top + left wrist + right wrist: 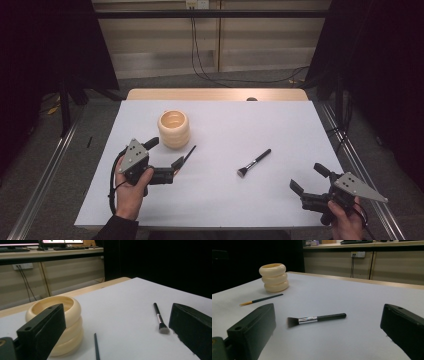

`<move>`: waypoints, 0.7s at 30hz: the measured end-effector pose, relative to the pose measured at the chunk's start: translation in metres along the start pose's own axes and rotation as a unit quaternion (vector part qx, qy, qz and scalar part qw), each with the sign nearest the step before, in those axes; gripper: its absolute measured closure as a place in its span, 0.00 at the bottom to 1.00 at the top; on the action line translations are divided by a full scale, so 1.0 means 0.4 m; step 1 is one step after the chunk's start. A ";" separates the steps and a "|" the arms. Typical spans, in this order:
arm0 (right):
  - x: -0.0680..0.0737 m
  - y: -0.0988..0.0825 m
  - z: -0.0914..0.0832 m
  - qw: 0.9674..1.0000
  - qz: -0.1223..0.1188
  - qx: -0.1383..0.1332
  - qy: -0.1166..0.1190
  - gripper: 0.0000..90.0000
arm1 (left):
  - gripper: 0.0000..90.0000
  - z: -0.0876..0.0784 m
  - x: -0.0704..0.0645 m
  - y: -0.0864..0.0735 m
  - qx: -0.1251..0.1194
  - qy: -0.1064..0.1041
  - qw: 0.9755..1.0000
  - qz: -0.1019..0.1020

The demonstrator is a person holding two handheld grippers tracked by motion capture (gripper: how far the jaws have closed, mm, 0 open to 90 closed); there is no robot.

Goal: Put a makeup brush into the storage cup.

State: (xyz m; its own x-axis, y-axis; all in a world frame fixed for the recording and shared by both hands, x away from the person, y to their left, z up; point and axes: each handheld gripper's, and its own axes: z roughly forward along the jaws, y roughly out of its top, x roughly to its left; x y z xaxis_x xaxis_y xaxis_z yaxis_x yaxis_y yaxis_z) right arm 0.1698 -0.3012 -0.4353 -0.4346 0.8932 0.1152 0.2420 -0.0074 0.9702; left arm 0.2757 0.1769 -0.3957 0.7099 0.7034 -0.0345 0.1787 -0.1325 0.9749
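Beside the ringed holder (174, 129), thin brush (190, 154); jaws apart

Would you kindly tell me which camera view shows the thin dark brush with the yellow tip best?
The right gripper view: the thin dark brush with the yellow tip lies there whole, side-on. The high view has its lower end behind the left gripper; the left gripper view shows just its dark handle.
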 end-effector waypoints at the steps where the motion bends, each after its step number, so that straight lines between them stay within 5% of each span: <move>1: 0.000 0.000 0.000 1.000 -0.001 0.000 0.000 0.00 | 0.02 0.005 0.002 0.004 0.003 0.003 1.000 0.003; 21: 0.000 -0.001 0.004 1.000 -0.004 0.002 0.001 0.00 | 0.01 0.089 0.032 0.048 0.009 -0.007 1.000 0.006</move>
State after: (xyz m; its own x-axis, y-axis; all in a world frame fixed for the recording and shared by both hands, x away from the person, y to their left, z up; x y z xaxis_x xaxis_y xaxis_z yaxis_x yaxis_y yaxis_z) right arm 0.1710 -0.3006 -0.4360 -0.4383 0.8924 0.1077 0.2419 0.0017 0.9703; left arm 0.3124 0.1583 -0.3853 0.7213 0.6921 -0.0257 0.1820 -0.1535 0.9712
